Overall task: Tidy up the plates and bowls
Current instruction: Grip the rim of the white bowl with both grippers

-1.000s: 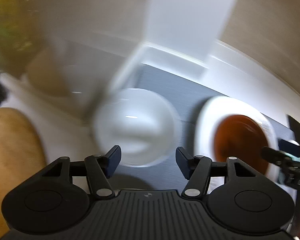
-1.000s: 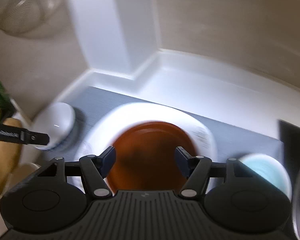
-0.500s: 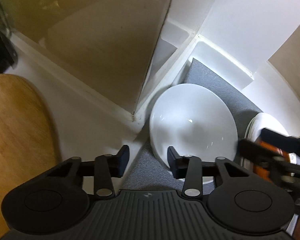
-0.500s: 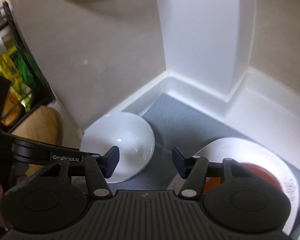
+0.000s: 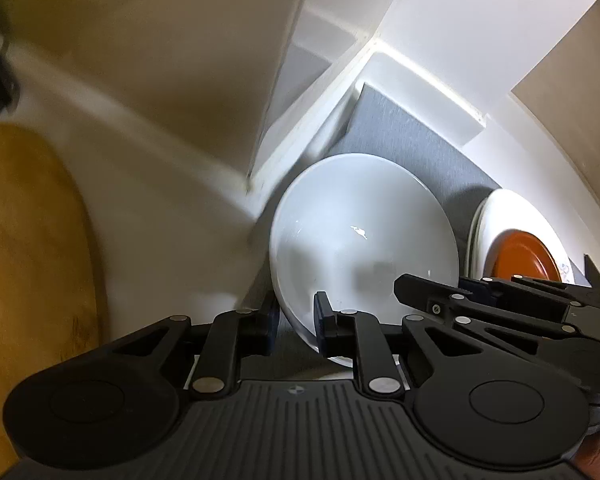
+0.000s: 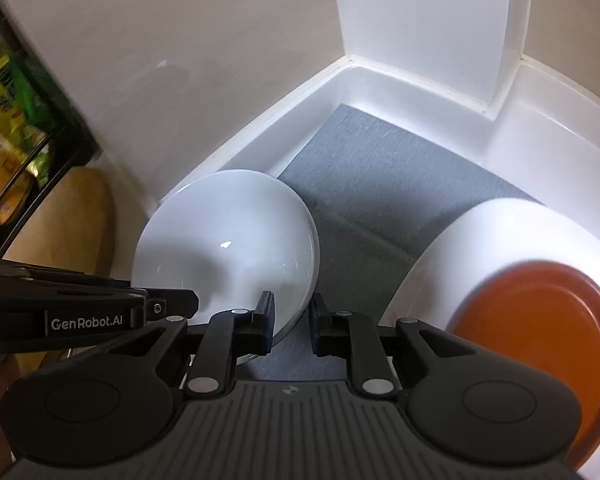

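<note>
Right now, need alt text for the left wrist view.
The left gripper has its fingers either side of the near rim of a glossy white ceramic bowl on a grey mat. The right gripper reaches in beside it, before an orange plate.
</note>
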